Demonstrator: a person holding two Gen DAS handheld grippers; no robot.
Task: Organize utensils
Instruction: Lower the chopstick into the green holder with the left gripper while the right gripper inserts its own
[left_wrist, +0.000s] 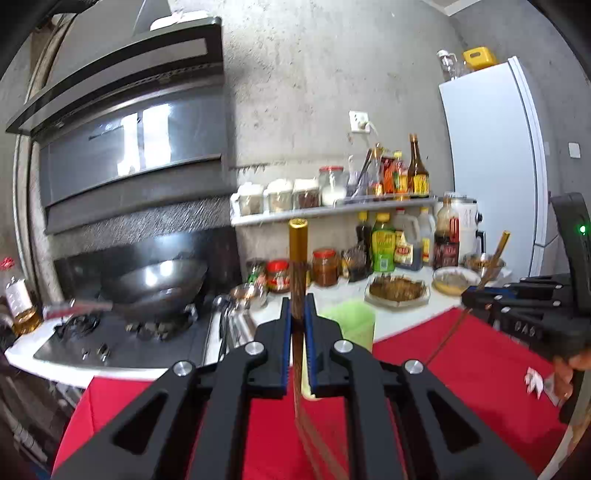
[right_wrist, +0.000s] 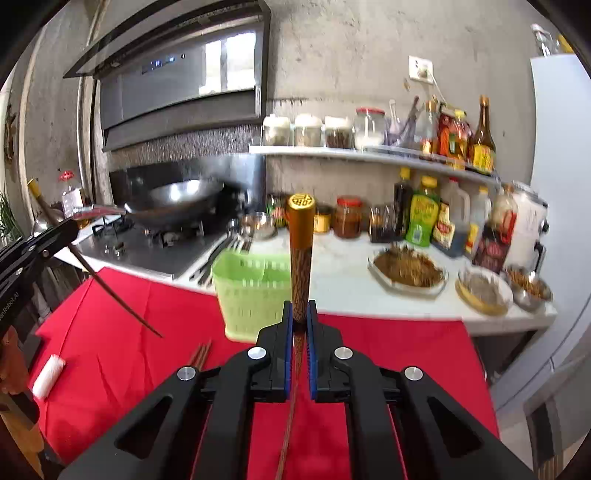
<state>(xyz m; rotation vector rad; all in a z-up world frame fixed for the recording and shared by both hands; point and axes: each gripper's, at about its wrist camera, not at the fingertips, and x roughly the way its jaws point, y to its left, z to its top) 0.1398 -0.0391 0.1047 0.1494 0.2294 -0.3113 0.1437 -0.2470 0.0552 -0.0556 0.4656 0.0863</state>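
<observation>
A: While both arms are loaded, log positions, left to right.
B: Left gripper (left_wrist: 298, 314) is clamped on one chopstick (left_wrist: 298, 258), gold cap up, tip over the red cloth (right_wrist: 110, 350). Two more chopsticks (right_wrist: 201, 354) lie flat on the cloth, near the green basket (right_wrist: 251, 291). Right gripper (right_wrist: 300, 317) pinches a second gold-capped chopstick (right_wrist: 301, 251), held upright in front of the basket.
A: Basket contents?
B: Cannot tell; the interior is blurred, nothing obvious standing in it.
A: Progress?
B: Early, by my judgement. Two sticks in hand, none visibly binned, two left on the table. Spoons (left_wrist: 225, 314) beside the stove (left_wrist: 122, 339) appear unsorted.
</observation>
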